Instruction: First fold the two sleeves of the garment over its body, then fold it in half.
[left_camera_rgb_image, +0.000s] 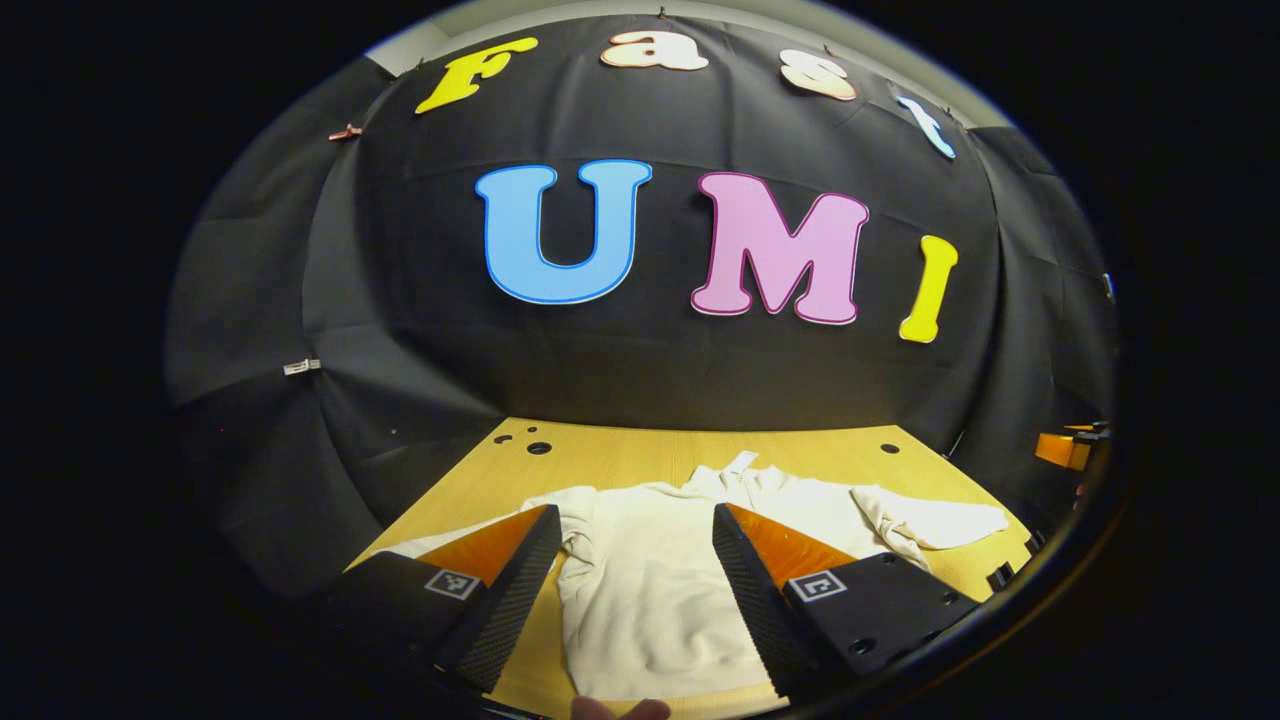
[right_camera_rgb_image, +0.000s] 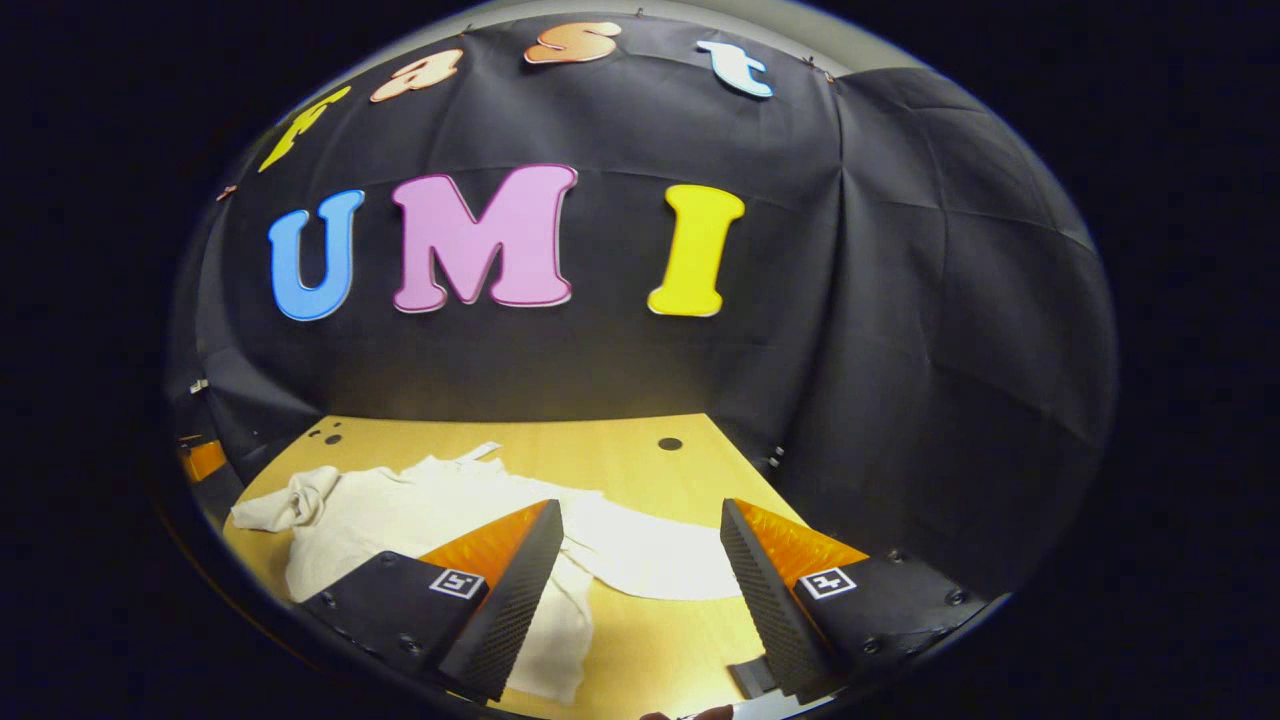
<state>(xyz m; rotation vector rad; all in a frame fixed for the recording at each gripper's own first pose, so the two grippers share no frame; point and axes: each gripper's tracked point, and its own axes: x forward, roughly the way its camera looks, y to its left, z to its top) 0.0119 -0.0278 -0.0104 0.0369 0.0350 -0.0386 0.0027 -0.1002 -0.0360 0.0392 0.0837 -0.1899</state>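
Cream garment (left_camera_rgb_image: 650, 590) flat on bench (left_camera_rgb_image: 620, 460), sleeves (left_camera_rgb_image: 940, 522) unfolded, one bunched; left gripper (left_camera_rgb_image: 636, 590), right gripper (right_camera_rgb_image: 640, 590) both spread, empty.

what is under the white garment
The white garment lies spread on the wooden table, which shows bare around it. Whatever else may lie beneath the cloth is covered.
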